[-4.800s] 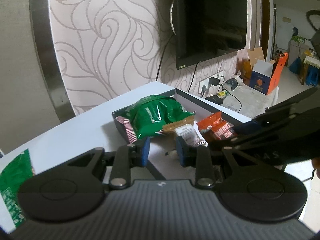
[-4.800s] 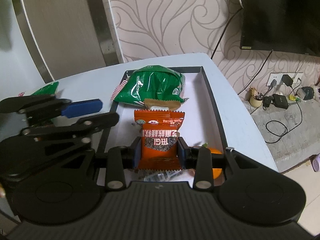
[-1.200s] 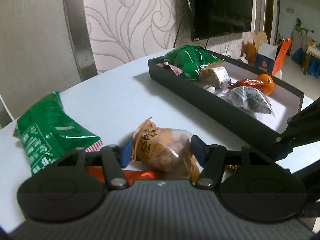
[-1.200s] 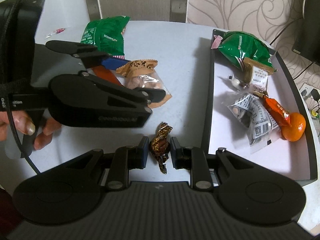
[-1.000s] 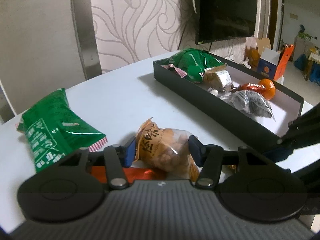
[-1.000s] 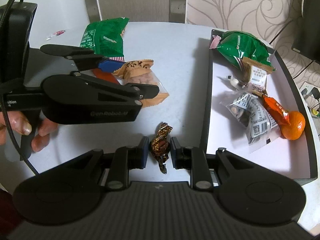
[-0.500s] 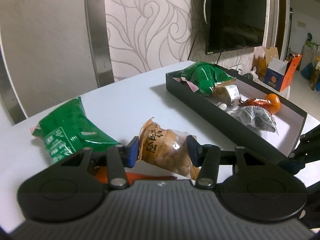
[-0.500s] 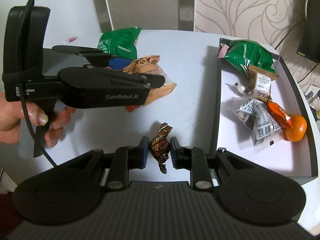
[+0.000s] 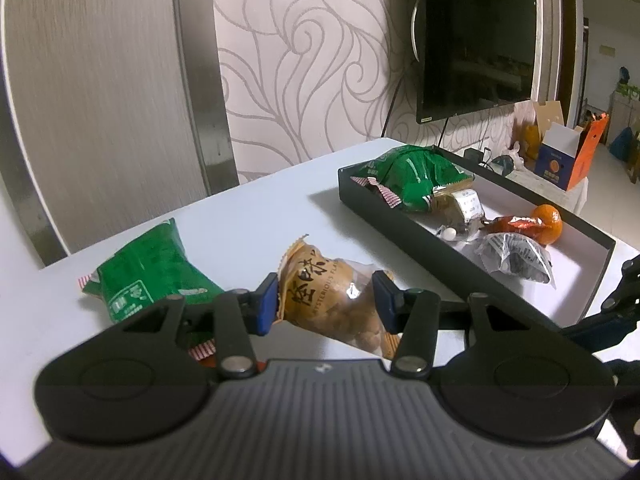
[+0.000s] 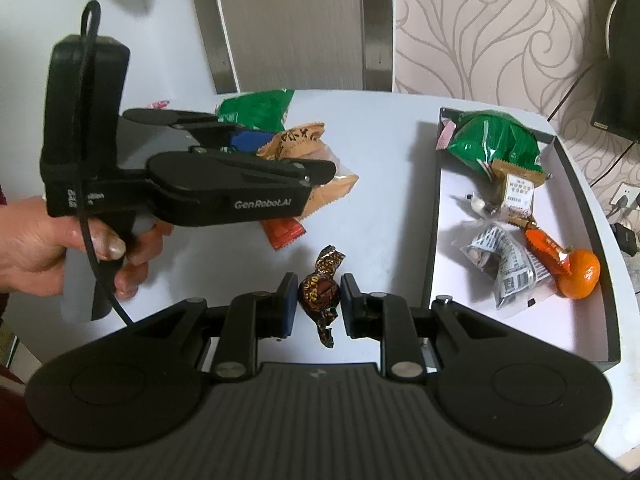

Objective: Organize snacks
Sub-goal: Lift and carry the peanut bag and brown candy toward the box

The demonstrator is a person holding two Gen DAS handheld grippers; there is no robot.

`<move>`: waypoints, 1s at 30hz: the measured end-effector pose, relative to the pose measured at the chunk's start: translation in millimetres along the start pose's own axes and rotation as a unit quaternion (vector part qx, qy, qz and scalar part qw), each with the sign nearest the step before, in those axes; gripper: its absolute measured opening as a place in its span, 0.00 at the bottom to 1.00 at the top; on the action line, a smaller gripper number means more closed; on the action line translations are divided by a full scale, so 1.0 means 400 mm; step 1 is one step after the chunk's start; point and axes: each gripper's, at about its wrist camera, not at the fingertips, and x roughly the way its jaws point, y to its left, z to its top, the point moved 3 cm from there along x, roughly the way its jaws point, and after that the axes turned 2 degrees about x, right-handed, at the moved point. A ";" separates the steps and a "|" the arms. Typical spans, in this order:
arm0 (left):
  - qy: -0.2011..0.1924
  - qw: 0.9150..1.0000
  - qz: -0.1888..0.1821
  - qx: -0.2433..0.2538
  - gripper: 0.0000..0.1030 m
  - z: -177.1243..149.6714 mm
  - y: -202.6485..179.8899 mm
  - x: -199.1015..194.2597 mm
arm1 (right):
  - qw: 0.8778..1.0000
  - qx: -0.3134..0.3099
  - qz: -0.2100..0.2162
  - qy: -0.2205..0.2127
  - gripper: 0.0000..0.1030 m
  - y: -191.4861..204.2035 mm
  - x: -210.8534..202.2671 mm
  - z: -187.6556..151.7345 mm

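The peanut bag (image 9: 338, 304) is hanging above the table (image 9: 248, 216), pinched in the left claw (image 9: 326, 302); its jaws have just been closing. The right claw (image 10: 320, 300) is gripping a candy (image 10: 320, 292). The tray (image 10: 434, 216) is lying to their right, nearer the right claw.

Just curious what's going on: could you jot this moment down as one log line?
left gripper: just closing, gripping peanut bag | right gripper: shut on wrapped chocolate | both lifted off table | tray: several snacks inside
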 end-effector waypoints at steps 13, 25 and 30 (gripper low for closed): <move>-0.015 1.000 -0.007 0.011 0.51 0.058 -0.041 0.003 | 1.000 0.017 0.005 -0.025 0.26 -0.032 -0.058 0.017; -0.033 0.998 -0.042 0.026 0.51 0.132 -0.137 0.042 | 0.998 0.046 -0.019 -0.040 0.26 -0.121 -0.115 0.014; -0.033 0.997 -0.061 0.030 0.51 0.152 -0.190 0.075 | 0.997 0.063 -0.034 -0.040 0.26 -0.175 -0.131 0.004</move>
